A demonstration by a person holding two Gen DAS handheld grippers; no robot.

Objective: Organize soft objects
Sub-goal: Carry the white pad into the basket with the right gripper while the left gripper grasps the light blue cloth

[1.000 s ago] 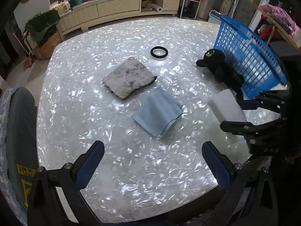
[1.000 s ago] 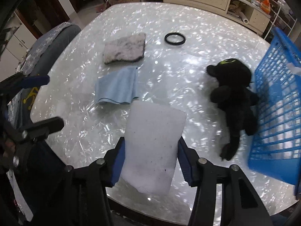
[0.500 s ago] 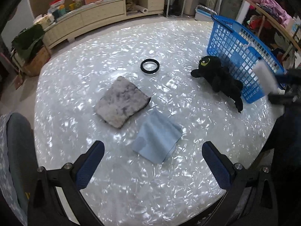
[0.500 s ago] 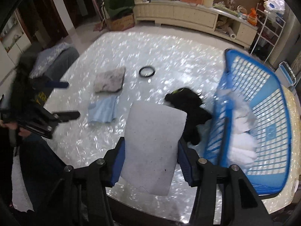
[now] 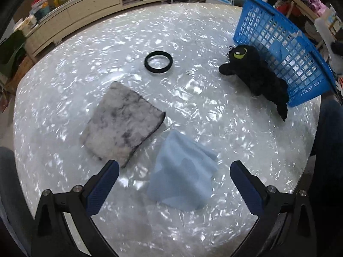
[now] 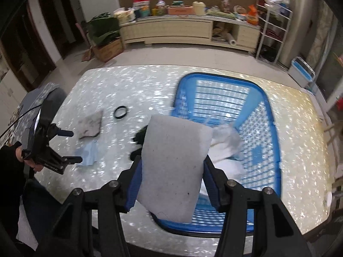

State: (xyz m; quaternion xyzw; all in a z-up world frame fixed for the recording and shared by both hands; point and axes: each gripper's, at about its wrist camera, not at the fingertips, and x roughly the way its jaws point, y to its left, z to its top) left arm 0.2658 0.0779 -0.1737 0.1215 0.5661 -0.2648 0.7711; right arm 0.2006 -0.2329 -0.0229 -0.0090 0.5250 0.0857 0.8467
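Observation:
My right gripper (image 6: 172, 171) is shut on a white foam pad (image 6: 175, 150) and holds it in the air over the near left rim of the blue basket (image 6: 265, 111). White soft items (image 6: 225, 143) lie inside the basket. My left gripper (image 5: 173, 167) hangs open just above a light blue cloth (image 5: 182, 180) on the table, nothing between its fingers. A grey mottled fluffy pad (image 5: 122, 124) lies left of the cloth. A black plush toy (image 5: 255, 75) rests against the basket's outer wall (image 5: 285, 49). The right wrist view shows the left gripper (image 6: 71, 146) at far left.
A black ring (image 5: 158, 62) lies beyond the fluffy pad on the pearly white table (image 5: 193, 32). A padded chair (image 6: 38, 98) stands at the table's left end. A person's dark trouser legs (image 5: 328, 150) are at the near right edge. A cream sideboard (image 6: 171, 30) lines the far wall.
My right gripper lifted the foam pad off the table and carried it right, over the basket. My left gripper moved in and lower over the blue cloth, still open.

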